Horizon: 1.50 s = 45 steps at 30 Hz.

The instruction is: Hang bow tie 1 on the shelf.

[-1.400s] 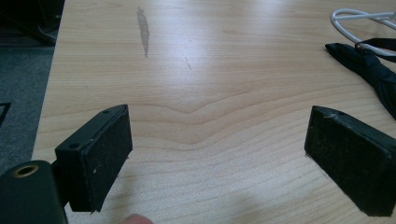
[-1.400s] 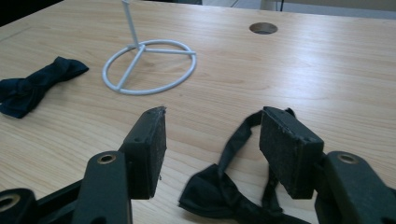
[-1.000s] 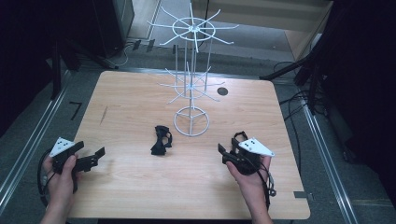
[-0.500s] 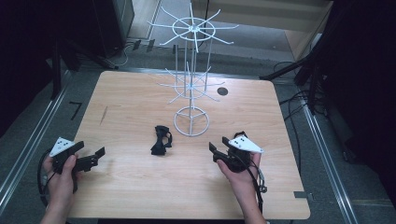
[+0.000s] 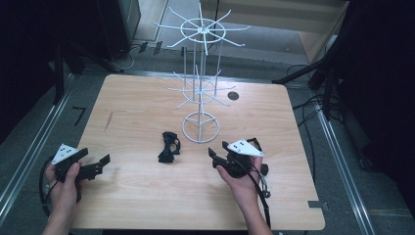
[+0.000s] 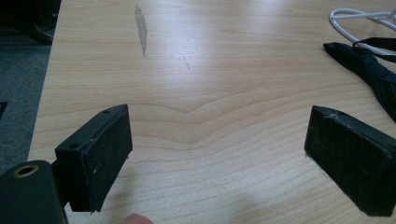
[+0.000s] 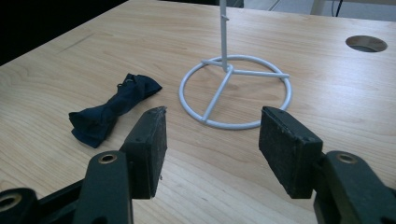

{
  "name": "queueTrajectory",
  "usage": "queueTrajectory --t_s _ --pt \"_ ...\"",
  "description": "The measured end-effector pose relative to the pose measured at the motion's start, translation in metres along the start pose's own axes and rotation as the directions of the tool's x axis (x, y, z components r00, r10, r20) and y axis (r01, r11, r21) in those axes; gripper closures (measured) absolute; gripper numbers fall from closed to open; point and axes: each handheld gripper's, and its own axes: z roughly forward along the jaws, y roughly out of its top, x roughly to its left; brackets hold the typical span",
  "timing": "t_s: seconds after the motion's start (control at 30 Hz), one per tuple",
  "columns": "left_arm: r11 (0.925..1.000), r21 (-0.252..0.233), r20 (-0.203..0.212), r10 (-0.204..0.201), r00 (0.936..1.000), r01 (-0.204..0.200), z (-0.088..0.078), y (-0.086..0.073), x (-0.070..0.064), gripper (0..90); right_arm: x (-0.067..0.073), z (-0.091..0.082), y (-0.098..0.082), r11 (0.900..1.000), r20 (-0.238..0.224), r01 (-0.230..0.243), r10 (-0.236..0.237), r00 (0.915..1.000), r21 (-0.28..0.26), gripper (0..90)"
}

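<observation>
Our tongs near the dark bow tie on the desk

Nearest us, our left tongs [image 5: 100, 164] and right tongs [image 5: 215, 156] both gape with nothing between them. Beyond them the bow tie [image 5: 169, 147] lies flat, just left of the white wire rack's [image 5: 200, 128] ring base. We judge it light, soft and floppy; we would pinch its narrow middle knot.
</observation>
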Motion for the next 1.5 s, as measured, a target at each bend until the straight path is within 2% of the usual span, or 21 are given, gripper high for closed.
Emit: queueTrajectory --t_s 0.67,0.93,1.1,1.33,1.5 --pt "1.0000 -0.001 0.003 0.000 1.0000 0.000 0.000 0.000 0.000 8.2 0.025 0.025 0.007 1.000 -0.039 0.020 -0.020 0.9990 0.013 43.1" --pt "1.0000 0.001 0.004 0.001 1.0000 -0.001 0.000 0.000 0.000 8.2 0.034 0.035 0.008 1.000 -0.053 0.008 -0.007 0.9986 0.017 43.3" --pt "1.0000 0.002 0.004 0.002 1.0000 -0.002 0.000 0.000 0.000 8.2 0.041 0.043 0.011 0.999 -0.064 0.021 -0.019 0.9977 0.024 43.2" --pt "1.0000 0.002 0.006 0.000 1.0000 0.000 0.000 0.000 0.001 8.2 0.047 0.053 0.011 1.000 -0.084 -0.001 0.003 0.9965 0.024 43.1" --pt "1.0000 0.001 0.006 -0.001 1.0000 0.001 0.000 0.000 0.001 8.2 0.053 0.060 0.010 0.999 -0.093 0.010 -0.006 0.9957 0.038 43.0"
